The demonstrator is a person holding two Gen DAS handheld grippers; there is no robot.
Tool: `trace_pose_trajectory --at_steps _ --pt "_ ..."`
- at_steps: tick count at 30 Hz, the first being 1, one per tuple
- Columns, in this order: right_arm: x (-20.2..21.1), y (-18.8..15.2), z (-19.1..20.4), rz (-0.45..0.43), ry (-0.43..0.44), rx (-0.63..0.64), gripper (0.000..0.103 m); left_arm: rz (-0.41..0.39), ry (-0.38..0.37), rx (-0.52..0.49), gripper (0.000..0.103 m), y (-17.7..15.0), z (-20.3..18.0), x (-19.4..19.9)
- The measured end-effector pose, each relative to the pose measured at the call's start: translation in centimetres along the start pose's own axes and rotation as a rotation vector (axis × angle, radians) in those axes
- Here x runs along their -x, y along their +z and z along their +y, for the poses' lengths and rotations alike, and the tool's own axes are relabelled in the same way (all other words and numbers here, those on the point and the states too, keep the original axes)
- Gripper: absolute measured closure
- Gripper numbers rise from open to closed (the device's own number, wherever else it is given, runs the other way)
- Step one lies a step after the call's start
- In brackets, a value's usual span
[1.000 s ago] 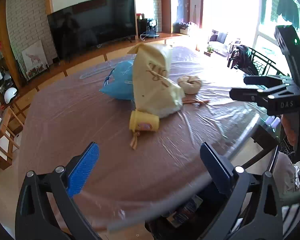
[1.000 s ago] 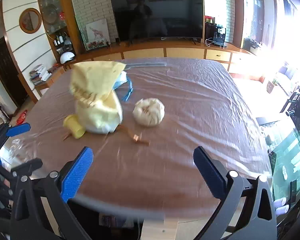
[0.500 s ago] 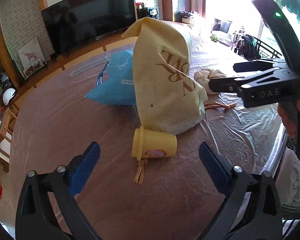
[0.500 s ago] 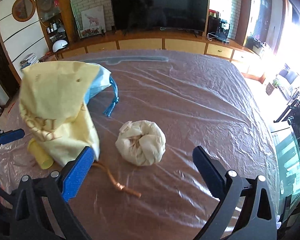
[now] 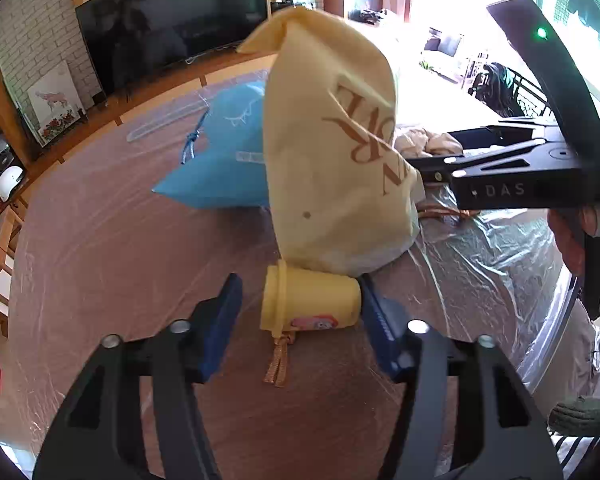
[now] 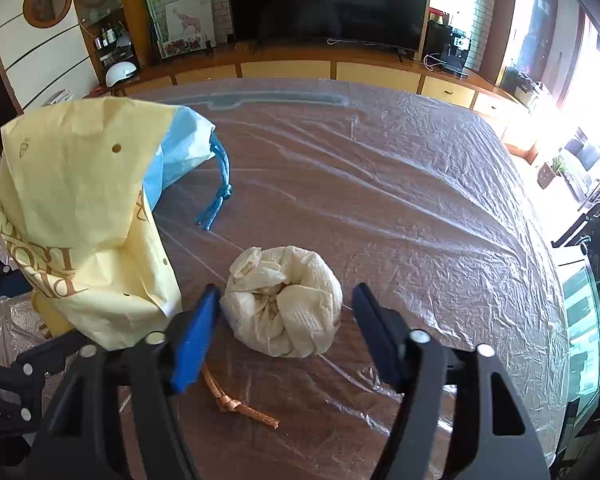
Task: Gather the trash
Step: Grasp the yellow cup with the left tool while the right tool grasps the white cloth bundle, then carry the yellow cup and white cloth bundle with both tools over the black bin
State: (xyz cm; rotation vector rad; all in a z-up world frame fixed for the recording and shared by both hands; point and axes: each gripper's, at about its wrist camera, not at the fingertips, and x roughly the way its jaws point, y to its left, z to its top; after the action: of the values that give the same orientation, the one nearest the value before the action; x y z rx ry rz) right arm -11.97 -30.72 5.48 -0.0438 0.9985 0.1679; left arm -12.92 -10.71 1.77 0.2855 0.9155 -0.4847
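Lying on its side on the plastic-covered desk (image 6: pixel 400 184), one yellow cup (image 5: pixel 310 304) sits between the two blue pads of the left tool (image 5: pixel 300 312); the right pad touches the cup's base, the left pad stands just off its rim, so the jaws are parted around it and not clamped. One crumpled white wad of paper (image 6: pixel 284 300) rests between the fingers of the right tool (image 6: pixel 286 320), whose jaws are likewise spread, the left pad just beside the wad and the right one clear of it. Just behind the cup stands one tall cream paper bag (image 5: pixel 336 160) with brown lettering, touching the cup's upper side. One blue bag (image 5: pixel 224 160) with a blue drawstring lies behind it. Two tan cord ends show: one under the cup (image 5: pixel 278 360), one by the wad (image 6: pixel 240 404). One dark television (image 6: pixel 328 0) stands beyond the desk.
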Motion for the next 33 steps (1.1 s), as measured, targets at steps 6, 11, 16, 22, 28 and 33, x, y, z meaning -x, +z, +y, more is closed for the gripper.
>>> trace_pose_trajectory --at_steps 6,11,16,22,28,33 --pt "-0.2 0.3 0.0 0.000 0.004 0.003 0.052 0.008 -0.009 -0.009 0.056 -0.1 -0.1 -0.2" --pt "0.3 0.3 0.0 -0.013 0.016 -0.007 0.053 -0.003 -0.010 0.012 0.057 -0.4 0.0 0.5" --pt "1.5 -0.1 -0.4 -0.030 0.024 -0.030 0.053 -0.018 -0.010 0.048 0.058 -0.9 0.5 1.4" --pt "3.0 -1.0 -0.6 -0.038 0.050 -0.049 0.053 -0.018 -0.017 0.084 0.058 -1.8 1.0 2.2" --pt "4.6 -2.2 -0.1 -0.039 0.088 -0.052 0.053 -0.020 -0.022 0.101 0.058 -2.3 1.2 2.5" --pt "5.3 -3.5 0.5 -0.030 0.127 -0.061 0.053 -0.025 -0.028 0.116 0.058 -2.6 0.9 2.9"
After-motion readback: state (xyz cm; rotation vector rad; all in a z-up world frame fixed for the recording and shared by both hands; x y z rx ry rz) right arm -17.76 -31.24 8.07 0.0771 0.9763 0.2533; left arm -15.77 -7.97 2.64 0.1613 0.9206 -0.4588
